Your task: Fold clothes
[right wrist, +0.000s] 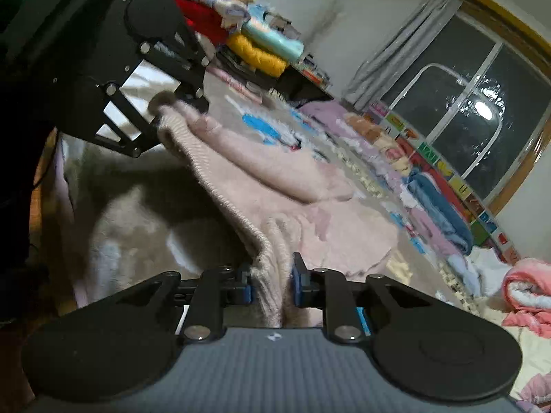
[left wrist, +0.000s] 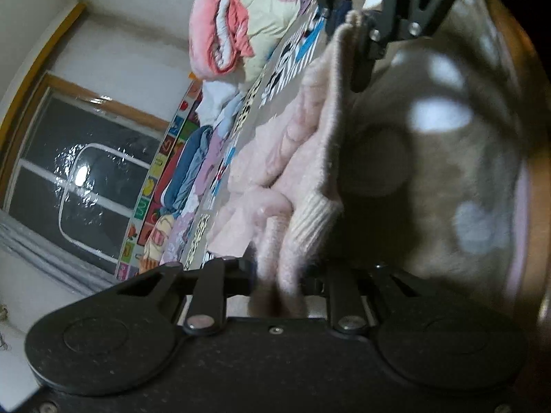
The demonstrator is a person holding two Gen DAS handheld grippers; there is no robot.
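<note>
Nearest the right wrist camera, the right claw is clenched on the ribbed hem of a pale pink sweater, the knit bunched thick between its blue pads. In the left wrist view the left claw is likewise clamped on a fold of the same hem, near a ribbed cuff. Each claw also shows in the other's view, gripping the far end of that edge, so the hem hangs stretched between the two and clear of the bed.

Beyond the raised edge, the rest of the sweater lies rumpled on the fuzzy bedcover, one sleeve draped across the body. Further off, folded clothes line the far side of the bed under a dark window, and a pink quilt sits bundled at one end.

The likely risk is the thick, soft knit sliding out of one grip as the hem is carried over, leaving a crooked fold. The loose sleeve could also get trapped inside and bulge the result.
</note>
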